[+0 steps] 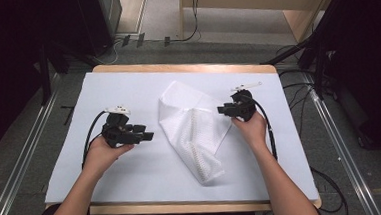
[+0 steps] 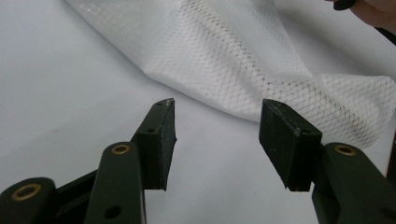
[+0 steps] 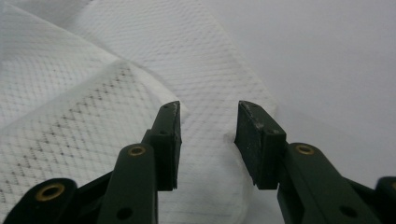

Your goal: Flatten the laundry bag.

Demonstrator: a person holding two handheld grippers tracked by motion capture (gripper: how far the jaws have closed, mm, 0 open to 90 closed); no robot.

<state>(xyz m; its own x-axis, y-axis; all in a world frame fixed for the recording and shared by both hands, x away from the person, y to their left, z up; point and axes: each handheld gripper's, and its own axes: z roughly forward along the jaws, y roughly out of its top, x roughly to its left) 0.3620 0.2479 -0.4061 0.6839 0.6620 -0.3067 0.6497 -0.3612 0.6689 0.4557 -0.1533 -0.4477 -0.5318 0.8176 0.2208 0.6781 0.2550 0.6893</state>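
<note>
White mesh cloth [image 1: 192, 130] lying crumpled and partly folded at the centre of the high view, on the white table cover [image 1: 132, 176], running from upper centre down toward lower centre. Left gripper [image 1: 147, 136] at centre left of that frame, held in the left hand [image 1: 101, 153], just beside the cloth's left edge but apart from it; seen in the left gripper view [image 2: 217, 140] with jaws spread wide and nothing between them, the cloth [image 2: 243, 60] stretching across the upper right beyond the tips. Right gripper [image 1: 221, 109] at centre right of the high view, held in the right hand [image 1: 252, 126], tips at the cloth's right edge; in the right gripper view [image 3: 208, 142] jaws parted, poised over a folded edge of the cloth [image 3: 93, 93], pads not pressing on it.
</note>
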